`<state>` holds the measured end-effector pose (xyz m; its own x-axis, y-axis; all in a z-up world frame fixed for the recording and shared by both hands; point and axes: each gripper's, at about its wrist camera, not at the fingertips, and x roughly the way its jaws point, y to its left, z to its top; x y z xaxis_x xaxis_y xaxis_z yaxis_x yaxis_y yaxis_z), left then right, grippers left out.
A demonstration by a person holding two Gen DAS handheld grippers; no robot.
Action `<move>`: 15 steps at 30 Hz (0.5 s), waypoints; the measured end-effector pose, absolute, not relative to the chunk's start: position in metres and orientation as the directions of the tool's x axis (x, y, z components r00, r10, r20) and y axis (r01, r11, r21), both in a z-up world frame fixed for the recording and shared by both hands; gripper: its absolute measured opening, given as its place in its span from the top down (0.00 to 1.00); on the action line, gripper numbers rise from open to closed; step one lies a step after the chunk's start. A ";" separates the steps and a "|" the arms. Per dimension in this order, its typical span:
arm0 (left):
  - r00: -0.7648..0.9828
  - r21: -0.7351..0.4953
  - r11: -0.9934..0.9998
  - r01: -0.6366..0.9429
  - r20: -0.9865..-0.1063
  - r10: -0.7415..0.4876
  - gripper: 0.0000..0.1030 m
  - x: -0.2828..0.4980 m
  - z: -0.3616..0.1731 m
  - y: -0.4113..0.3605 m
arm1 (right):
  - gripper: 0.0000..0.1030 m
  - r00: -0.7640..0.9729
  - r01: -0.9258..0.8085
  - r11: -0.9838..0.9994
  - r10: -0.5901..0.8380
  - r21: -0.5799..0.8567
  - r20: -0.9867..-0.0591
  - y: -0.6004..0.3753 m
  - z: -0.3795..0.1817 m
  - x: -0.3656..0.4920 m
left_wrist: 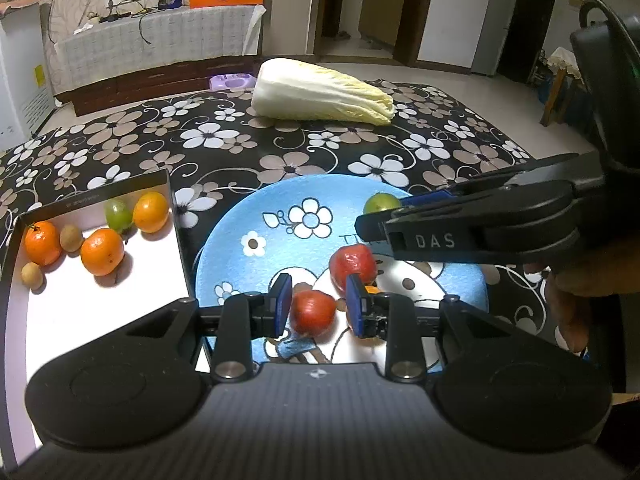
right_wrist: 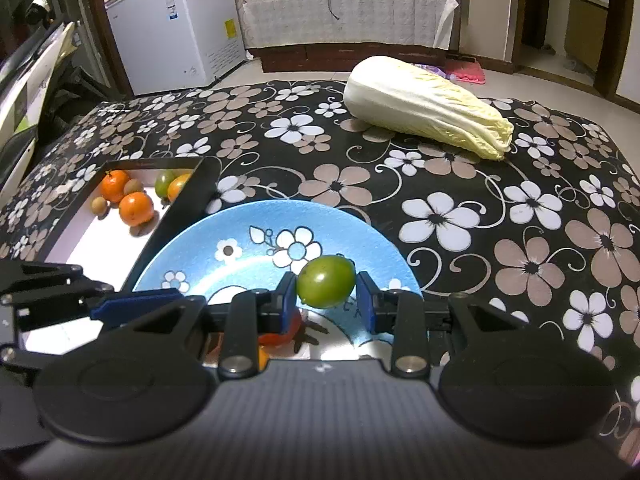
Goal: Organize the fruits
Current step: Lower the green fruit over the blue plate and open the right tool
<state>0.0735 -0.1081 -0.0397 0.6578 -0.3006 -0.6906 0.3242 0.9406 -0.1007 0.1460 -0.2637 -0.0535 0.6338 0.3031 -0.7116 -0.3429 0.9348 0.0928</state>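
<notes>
A blue flowered plate [left_wrist: 240, 240] lies in front of me on the table. My left gripper [left_wrist: 318, 304] hangs low over it, shut on a small red fruit [left_wrist: 312, 312] that sits between its blue pads. A second red fruit [left_wrist: 352, 264] rests on the plate just beyond, with a bit of orange fruit [left_wrist: 370, 289] behind the right pad. In the right wrist view, my right gripper [right_wrist: 326, 298] is shut on a green fruit [right_wrist: 326, 286] held above the plate [right_wrist: 192, 248]. The left gripper's fingers [right_wrist: 132, 304] reach in from the left.
A black-walled box [left_wrist: 120, 188] left of the plate holds oranges [left_wrist: 102, 252], a green fruit [left_wrist: 118, 214] and small brown fruits. A napa cabbage [left_wrist: 320, 92] lies at the table's far side. A hand [left_wrist: 572, 300] holds the right gripper. The tablecloth is black and flowered.
</notes>
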 end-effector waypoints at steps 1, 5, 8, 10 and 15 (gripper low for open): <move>0.659 -0.101 0.941 0.324 -0.689 -0.301 0.67 0.074 -0.040 -0.108 | 0.65 0.633 -0.344 0.935 0.302 0.091 -0.713 -0.263 -0.054 0.146; 0.661 -0.104 0.941 0.322 -0.687 -0.302 0.67 0.073 -0.039 -0.107 | 0.65 0.633 -0.346 0.934 0.302 0.088 -0.713 -0.262 -0.054 0.145; 0.660 -0.105 0.941 0.323 -0.687 -0.303 0.67 0.074 -0.038 -0.107 | 0.65 0.639 -0.346 0.934 0.304 0.088 -0.707 -0.262 -0.052 0.145; 0.661 -0.106 0.940 0.324 -0.686 -0.305 0.67 0.074 -0.038 -0.107 | 0.65 0.641 -0.348 0.933 0.309 0.093 -0.702 -0.262 -0.050 0.144; 0.660 -0.108 0.939 0.326 -0.685 -0.308 0.67 0.074 -0.038 -0.107 | 0.65 0.642 -0.352 0.931 0.315 0.097 -0.699 -0.262 -0.049 0.144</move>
